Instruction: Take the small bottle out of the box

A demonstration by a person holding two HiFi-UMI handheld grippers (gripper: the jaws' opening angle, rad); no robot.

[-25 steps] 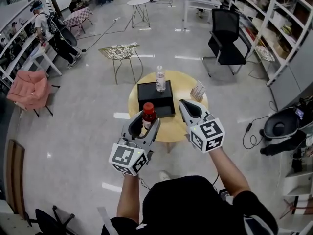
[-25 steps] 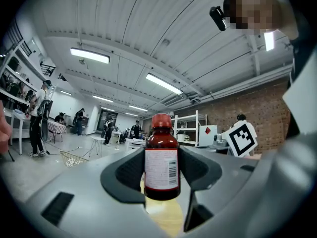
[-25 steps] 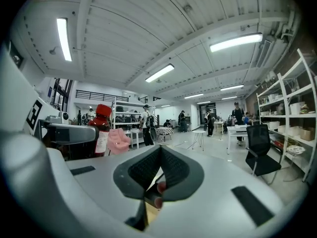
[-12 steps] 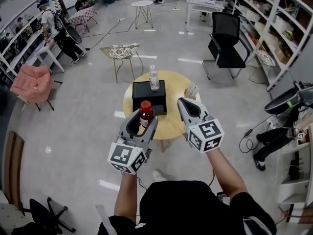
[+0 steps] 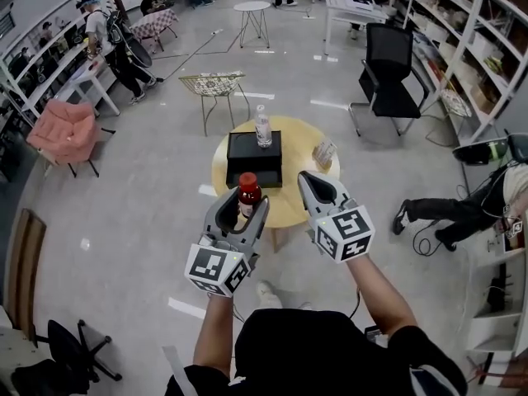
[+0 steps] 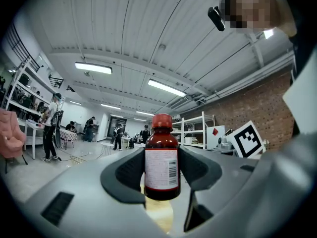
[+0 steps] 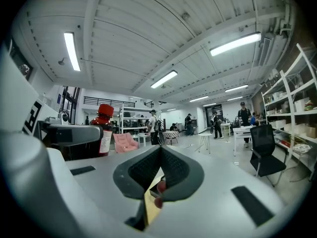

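A small dark-red bottle (image 5: 248,196) with a red cap and white label stands upright between the jaws of my left gripper (image 5: 240,207), held above the near edge of the round wooden table (image 5: 309,200). In the left gripper view the bottle (image 6: 161,158) fills the middle, with the pads pressed on both its sides. The black box (image 5: 253,160) lies on the table farther off, and a clear water bottle (image 5: 263,128) stands at its far edge. My right gripper (image 5: 313,186) is shut with nothing in it, to the right of the small bottle (image 7: 102,130).
A small white packet (image 5: 324,153) sits on the table's right part. A black office chair (image 5: 389,77), a wire chair (image 5: 215,89) and a pink chair (image 5: 64,133) stand around on the grey floor. Shelving lines the right side. People move about at the far end.
The head camera has shifted, so the table sits a little farther away in view. Both grippers keep their pose, and the small bottle stays in the left one.
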